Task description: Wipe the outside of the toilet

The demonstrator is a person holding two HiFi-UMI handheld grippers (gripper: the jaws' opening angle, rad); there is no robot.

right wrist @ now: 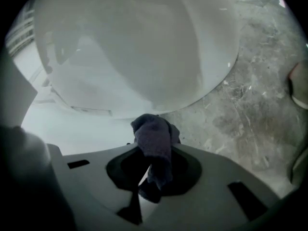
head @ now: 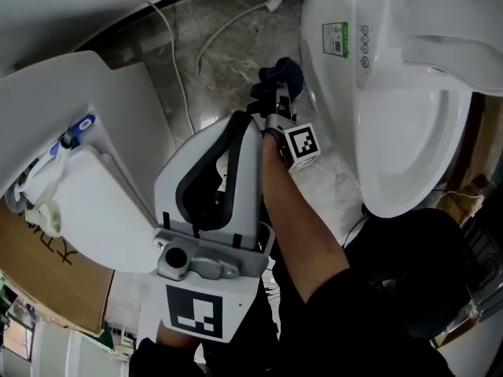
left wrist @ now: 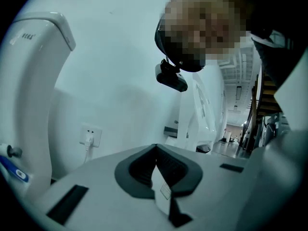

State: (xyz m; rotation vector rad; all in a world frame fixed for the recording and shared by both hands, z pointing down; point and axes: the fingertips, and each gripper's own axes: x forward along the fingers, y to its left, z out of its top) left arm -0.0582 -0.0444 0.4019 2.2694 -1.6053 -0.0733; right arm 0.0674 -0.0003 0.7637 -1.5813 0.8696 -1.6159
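Left hand-held gripper (left wrist: 155,150) close up, jaws together, nothing in them, aimed up at wall. White toilet (head: 338,108) on grey marble floor (right wrist: 250,95). Right hand-held gripper (right wrist: 156,148) clamps 1 dark blue cloth (right wrist: 153,131), just beside bowl's lower outside.

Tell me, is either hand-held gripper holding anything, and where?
The right hand-held gripper pinches a dark cloth by a bunched-up fold; the left hand-held gripper holds nothing.

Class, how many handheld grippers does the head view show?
2. The left gripper is at lower centre, near the camera; the right gripper holds a dark cloth beside the toilet.
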